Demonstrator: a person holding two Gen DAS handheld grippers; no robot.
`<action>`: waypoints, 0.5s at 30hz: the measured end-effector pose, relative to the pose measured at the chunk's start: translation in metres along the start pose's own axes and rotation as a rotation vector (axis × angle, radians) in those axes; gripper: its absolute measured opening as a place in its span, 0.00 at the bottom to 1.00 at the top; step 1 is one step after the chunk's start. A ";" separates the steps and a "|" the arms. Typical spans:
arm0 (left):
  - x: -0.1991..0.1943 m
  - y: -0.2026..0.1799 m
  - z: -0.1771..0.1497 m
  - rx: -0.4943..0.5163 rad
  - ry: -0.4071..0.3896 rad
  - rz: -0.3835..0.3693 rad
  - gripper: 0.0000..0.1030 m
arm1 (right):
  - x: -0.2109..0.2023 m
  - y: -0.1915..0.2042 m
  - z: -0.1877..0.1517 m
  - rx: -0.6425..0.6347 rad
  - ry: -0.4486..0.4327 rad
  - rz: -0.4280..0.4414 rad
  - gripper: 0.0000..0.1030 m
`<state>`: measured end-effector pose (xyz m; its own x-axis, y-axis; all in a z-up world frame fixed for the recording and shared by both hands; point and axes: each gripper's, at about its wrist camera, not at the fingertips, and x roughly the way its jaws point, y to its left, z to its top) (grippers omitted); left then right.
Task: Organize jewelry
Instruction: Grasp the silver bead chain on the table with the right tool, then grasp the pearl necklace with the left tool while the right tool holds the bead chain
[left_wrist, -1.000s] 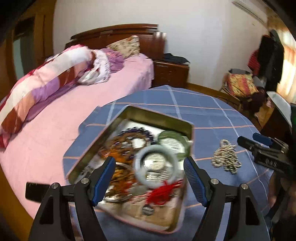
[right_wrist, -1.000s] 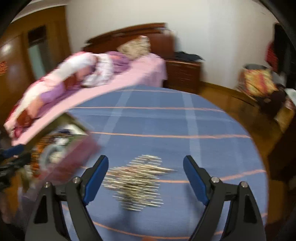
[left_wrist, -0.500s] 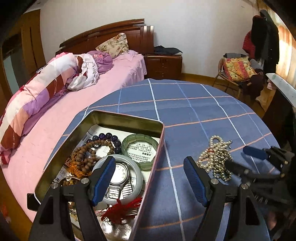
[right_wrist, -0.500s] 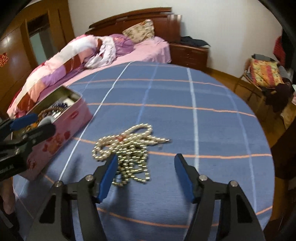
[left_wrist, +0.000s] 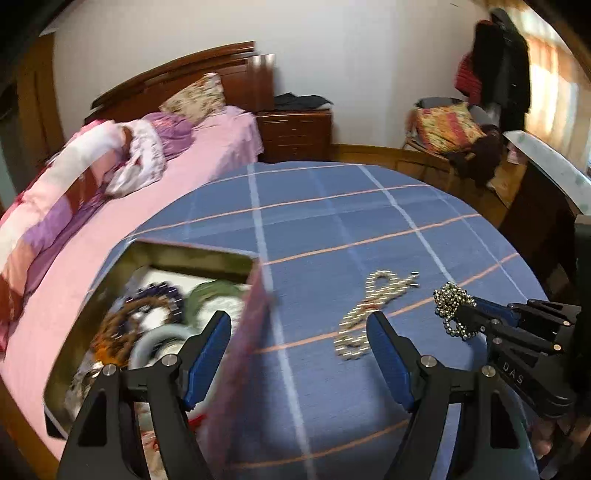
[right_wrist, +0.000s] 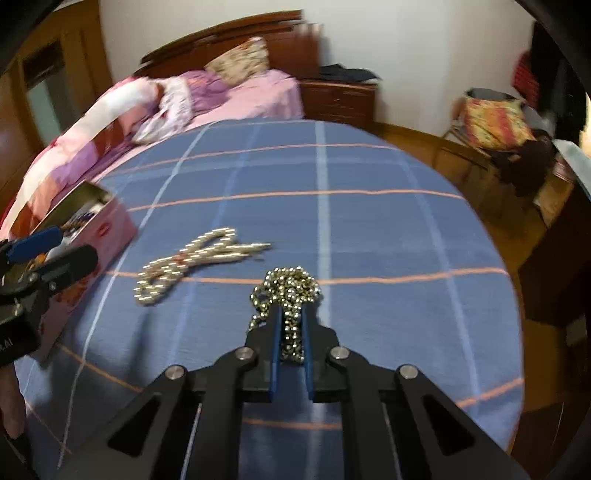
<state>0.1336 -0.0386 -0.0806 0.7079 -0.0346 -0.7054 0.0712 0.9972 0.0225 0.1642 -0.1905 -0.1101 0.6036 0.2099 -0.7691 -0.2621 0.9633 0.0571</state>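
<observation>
My right hand-held gripper has just pressed its jaws onto a bunch of silver bead chain, lifted above the table. My left hand-held gripper is spread, holding nothing, near the tin at the table's left holding bead bracelets and a green bangle. A pearl necklace lies on the cloth right of the tin.

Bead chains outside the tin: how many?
2. A pale pearl-like bead chain lies on the blue checked tablecloth; a darker metallic bead chain is clamped in the right gripper fingers.

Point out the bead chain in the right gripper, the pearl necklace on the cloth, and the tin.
bead chain (right_wrist: 290, 286), right wrist view, bunched top.
pearl necklace (right_wrist: 177, 264), right wrist view, middle strands.
tin (left_wrist: 199, 254), left wrist view, far rim.
</observation>
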 end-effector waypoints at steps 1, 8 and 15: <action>0.002 -0.004 0.001 0.008 0.003 -0.004 0.74 | -0.002 -0.006 -0.002 0.018 -0.003 -0.011 0.12; 0.032 -0.035 0.006 0.079 0.064 -0.041 0.74 | -0.006 -0.014 0.000 0.067 -0.016 0.000 0.12; 0.059 -0.041 0.004 0.090 0.132 -0.090 0.48 | -0.003 -0.015 0.001 0.065 -0.006 0.022 0.12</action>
<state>0.1751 -0.0817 -0.1203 0.5976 -0.1088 -0.7944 0.1971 0.9803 0.0140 0.1668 -0.2050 -0.1085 0.6030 0.2321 -0.7632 -0.2263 0.9672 0.1154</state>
